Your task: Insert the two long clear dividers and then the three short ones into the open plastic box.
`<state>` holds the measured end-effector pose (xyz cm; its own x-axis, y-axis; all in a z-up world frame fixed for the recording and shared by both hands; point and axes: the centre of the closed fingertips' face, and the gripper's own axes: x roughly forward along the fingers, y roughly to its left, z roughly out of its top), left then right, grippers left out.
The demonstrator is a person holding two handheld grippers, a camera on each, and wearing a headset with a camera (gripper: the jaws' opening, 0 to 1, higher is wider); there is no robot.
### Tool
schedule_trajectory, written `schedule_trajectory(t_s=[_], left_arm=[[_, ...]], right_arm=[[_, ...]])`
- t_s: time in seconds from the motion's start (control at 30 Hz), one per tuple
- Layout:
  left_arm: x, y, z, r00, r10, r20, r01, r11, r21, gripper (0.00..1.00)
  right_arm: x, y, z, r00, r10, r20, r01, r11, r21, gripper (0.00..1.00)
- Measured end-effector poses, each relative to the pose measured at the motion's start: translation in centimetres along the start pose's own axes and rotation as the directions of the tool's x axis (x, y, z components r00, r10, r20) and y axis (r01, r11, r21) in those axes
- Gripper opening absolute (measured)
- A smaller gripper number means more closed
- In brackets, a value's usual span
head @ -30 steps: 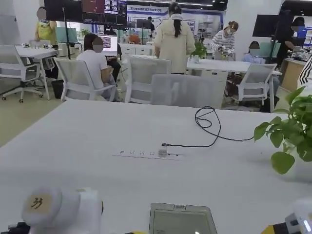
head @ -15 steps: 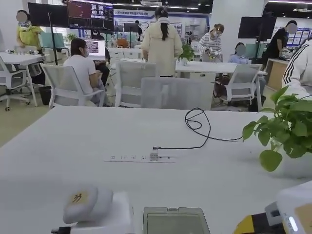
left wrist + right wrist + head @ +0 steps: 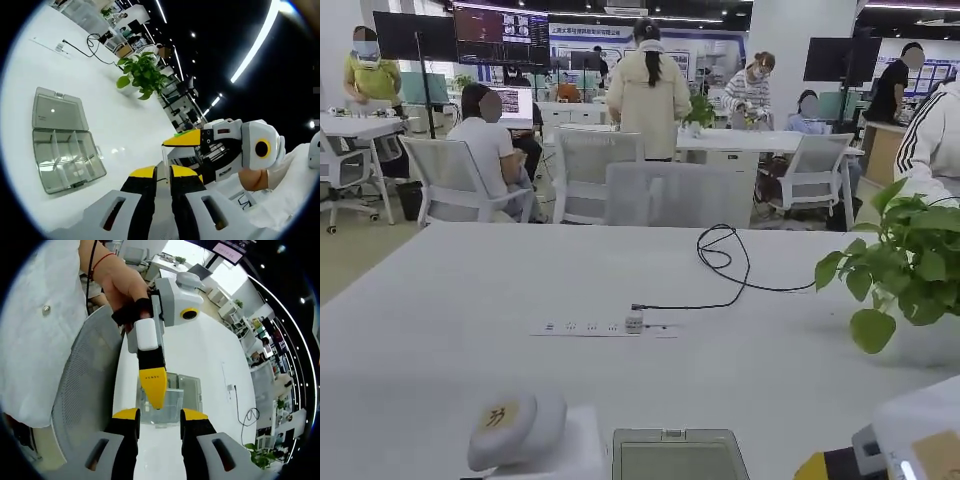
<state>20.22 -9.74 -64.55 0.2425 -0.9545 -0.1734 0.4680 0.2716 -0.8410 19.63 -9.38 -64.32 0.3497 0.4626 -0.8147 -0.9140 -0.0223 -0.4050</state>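
"How do the grippers stand?"
"The left gripper (image 3: 162,175) has its jaws almost together, nothing seen between them. The right gripper (image 3: 160,419) gapes wide, empty. They sit either side of the plastic box (image 3: 65,150)."
"And the box?"
"Open on the bench (image 3: 470,300), dividers (image 3: 64,159) inside. Beyond it a power strip (image 3: 605,328), then a potted plant (image 3: 895,270)."

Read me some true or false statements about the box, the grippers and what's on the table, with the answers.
1. The box lies open on the table. True.
2. The right gripper has its jaws shut. False: they stand apart, holding nothing.
3. A green plant stands on the table. True.
4. The cable on the table is white. False: it is black.
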Motion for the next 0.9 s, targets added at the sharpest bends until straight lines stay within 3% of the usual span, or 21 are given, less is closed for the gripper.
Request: schedule_trajectory(t_s=[0.17, 0.63, 0.77, 0.8, 0.83, 0.9], left_arm=[[0.0, -0.2, -0.2, 1.0000, -0.009, -0.004, 0.009, 1.000, 0.011, 0.00], [-0.2, -0.4, -0.1, 0.9994, -0.017, 0.029, 0.017, 1.000, -0.016, 0.00], [-0.5, -0.4, 0.0, 0.9994, -0.015, 0.031, 0.015, 1.000, 0.008, 0.00], [-0.6, -0.5, 0.1, 0.9994, -0.017, 0.031, 0.017, 1.000, 0.018, 0.00], [-0.7, -0.5, 0.1, 0.9995, -0.017, 0.027, 0.016, 0.999, 0.037, 0.00], [-0.9, -0.5, 0.0, 0.9998, -0.018, 0.009, 0.017, 0.991, 0.134, 0.00]], right_arm=[[0.0, 0.1, 0.1, 1.0000, 0.001, -0.002, -0.001, 1.000, -0.002, 0.33], [-0.1, 0.0, 0.3, 1.0000, -0.003, 0.007, 0.003, 1.000, -0.004, 0.34], [-0.9, -0.5, 0.8, 0.9988, 0.004, 0.048, -0.006, 0.999, 0.035, 0.37], [-1.2, -0.7, 1.1, 0.9967, 0.009, 0.080, -0.015, 0.998, 0.065, 0.38], [-1.4, -0.8, 1.3, 0.9944, 0.021, 0.104, -0.031, 0.995, 0.096, 0.38], [-1.9, -1.2, 1.7, 0.9844, 0.056, 0.167, -0.085, 0.981, 0.173, 0.37]])
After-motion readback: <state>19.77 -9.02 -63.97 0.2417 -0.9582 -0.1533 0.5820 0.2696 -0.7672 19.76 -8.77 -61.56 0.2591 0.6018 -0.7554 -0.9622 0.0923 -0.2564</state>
